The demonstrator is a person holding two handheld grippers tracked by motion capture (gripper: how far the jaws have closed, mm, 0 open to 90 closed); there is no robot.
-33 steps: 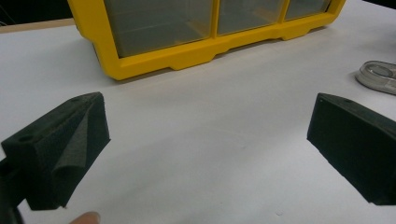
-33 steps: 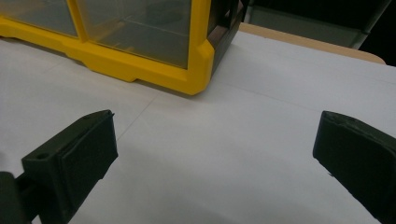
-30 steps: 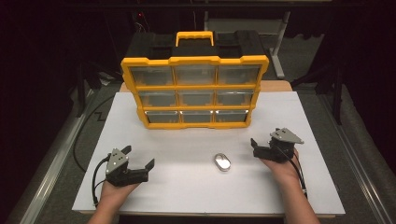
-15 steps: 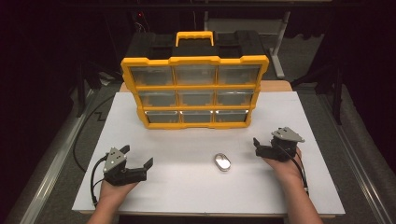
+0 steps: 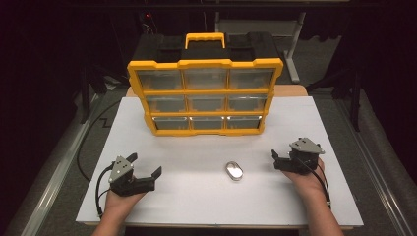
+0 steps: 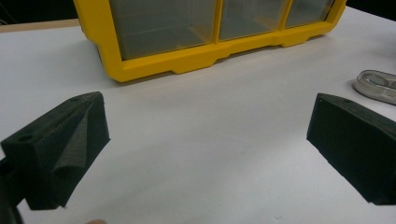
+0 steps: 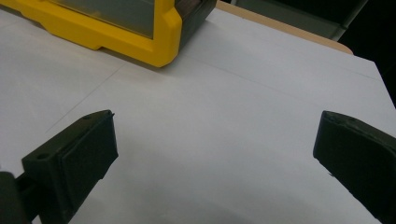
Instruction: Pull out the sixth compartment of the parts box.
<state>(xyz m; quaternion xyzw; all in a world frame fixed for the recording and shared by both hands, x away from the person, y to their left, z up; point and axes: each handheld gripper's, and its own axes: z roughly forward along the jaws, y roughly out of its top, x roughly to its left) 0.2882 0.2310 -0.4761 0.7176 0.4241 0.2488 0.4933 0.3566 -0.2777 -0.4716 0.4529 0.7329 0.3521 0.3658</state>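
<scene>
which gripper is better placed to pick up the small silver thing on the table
Probably the right. In the high view the right gripper sits open, closer to the silver object and aimed toward it; the left gripper, also open, is farther off.

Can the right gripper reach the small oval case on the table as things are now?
Probably yes. The right gripper is open and holds nothing, and the small oval case lies flat on bare white table beside it. Nothing stands between them; the yellow drawer box sits farther back.
</scene>
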